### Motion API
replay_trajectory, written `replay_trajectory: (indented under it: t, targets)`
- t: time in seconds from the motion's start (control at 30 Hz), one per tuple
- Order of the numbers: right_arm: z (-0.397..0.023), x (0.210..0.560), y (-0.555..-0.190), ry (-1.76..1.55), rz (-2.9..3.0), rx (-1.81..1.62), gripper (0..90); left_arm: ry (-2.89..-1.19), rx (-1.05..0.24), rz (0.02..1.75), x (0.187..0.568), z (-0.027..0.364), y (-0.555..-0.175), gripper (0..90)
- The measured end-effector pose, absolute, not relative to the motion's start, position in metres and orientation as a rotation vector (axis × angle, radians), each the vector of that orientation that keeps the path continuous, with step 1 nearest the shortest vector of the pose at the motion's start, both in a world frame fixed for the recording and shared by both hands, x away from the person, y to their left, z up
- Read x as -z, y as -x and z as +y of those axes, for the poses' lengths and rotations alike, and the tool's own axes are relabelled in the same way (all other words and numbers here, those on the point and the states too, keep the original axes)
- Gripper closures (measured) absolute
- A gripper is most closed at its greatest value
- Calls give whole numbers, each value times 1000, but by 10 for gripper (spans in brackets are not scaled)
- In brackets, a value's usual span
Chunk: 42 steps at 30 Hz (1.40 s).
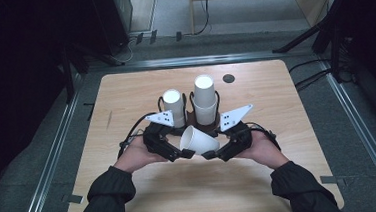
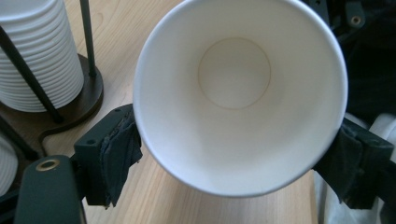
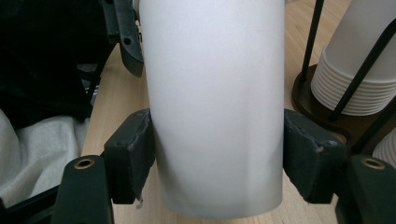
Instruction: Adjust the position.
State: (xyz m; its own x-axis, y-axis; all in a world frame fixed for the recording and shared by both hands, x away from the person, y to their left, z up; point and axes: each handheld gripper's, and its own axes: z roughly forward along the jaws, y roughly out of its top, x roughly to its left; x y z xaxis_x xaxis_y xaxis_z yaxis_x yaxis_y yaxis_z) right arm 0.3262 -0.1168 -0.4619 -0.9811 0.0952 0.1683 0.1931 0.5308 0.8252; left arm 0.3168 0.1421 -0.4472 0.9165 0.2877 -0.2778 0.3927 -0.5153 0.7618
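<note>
While the single white paper cup (image 1: 199, 141) lies on its side above the near middle of the wooden surface (image 1: 125, 98), both tongs clamp it: the left tongs (image 1: 183, 153) grip at its open rim, the right tongs (image 1: 208, 154) around its wall nearer the base. Its long axis runs roughly across, mouth toward the left hand (image 1: 135, 157). Just behind, toward the far edge, a dark wire holder (image 1: 193, 116) carries two upright stacks of white cups (image 1: 204, 100), well filled.
</note>
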Motion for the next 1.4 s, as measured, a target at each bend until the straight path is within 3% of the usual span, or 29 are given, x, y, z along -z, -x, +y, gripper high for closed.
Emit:
replay_trajectory:
  t: [0.43,1.07,1.4]
  targets:
    - [-116,464,-328,284,-2617,1455,317,-2081,164,518,450,142,-317,173]
    - [-114,469,-327,294,-2631,1413,317,-2113,171,508,453,141,-318,212]
    - [-114,471,-327,319,-2673,1386,252,-2114,146,532,447,147,-320,212]
